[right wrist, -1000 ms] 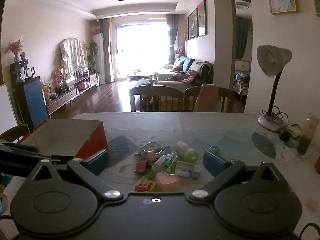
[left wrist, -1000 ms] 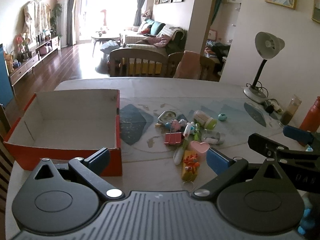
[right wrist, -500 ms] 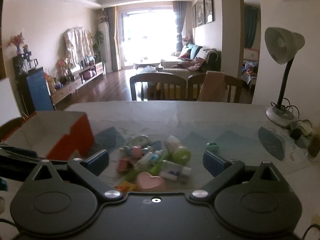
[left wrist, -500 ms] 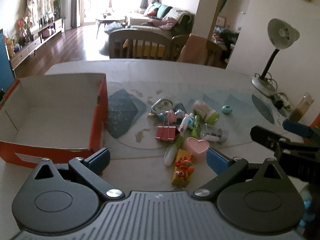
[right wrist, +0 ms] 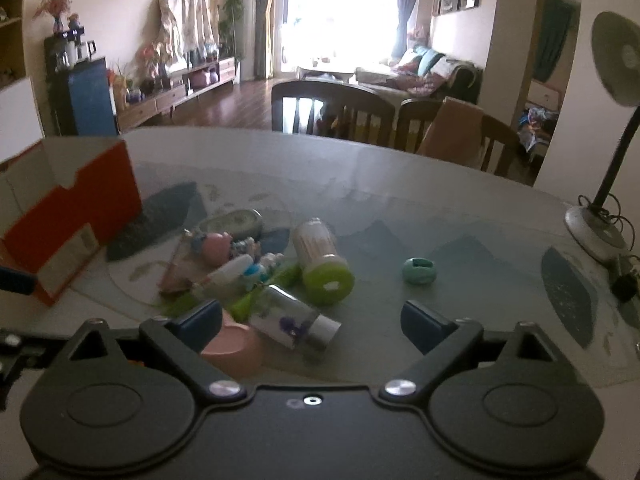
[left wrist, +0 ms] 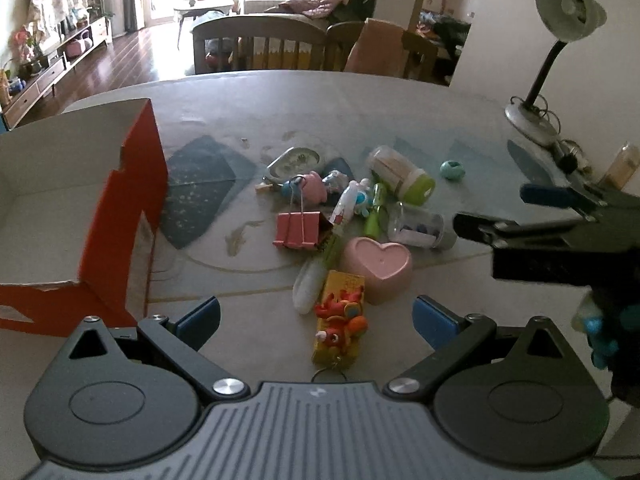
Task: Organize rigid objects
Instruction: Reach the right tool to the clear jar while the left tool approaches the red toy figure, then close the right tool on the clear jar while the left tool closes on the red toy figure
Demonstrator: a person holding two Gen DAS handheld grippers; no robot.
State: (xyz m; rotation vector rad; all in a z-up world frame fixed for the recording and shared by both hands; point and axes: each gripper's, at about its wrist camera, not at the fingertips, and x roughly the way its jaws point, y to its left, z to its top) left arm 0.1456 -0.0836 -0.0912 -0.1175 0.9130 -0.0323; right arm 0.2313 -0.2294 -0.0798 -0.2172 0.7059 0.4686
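At the far left of the table stands an open orange cardboard box [left wrist: 132, 216] with a pale, matte inside and a ragged torn rim; it holds nothing visible. The left gripper [left wrist: 316, 316] hovers low over the glossy, pale table top [left wrist: 320, 100], its blue-padded fingers [left wrist: 198, 314] spread wide with nothing between them, framing a flat yellow keychain card with red moulded figures [left wrist: 340, 316] that lies between the tips.

Just right of the box lies the heap of small hard things: a pink metal binder clip with wire handles [left wrist: 298, 230], a white tube-shaped plastic pen [left wrist: 310, 284], a smooth pink heart-shaped dish [left wrist: 378, 264] touching the keychain card, a clear cylindrical vial with a silver cap [left wrist: 418, 230], and a ribbed transparent jar with a lime-green lid [left wrist: 402, 176] lying on its side. Behind them sits a rounded pale-green tin [left wrist: 294, 160]. Apart to the right rests a small teal ring-shaped piece [left wrist: 452, 170].

The right gripper [right wrist: 312, 320] hangs above the heap with its fingers [right wrist: 426, 326] released and wide, the vial and heart dish just below its left tip. A grey metal desk lamp [left wrist: 560, 40] with a curved neck stands at the far right edge.
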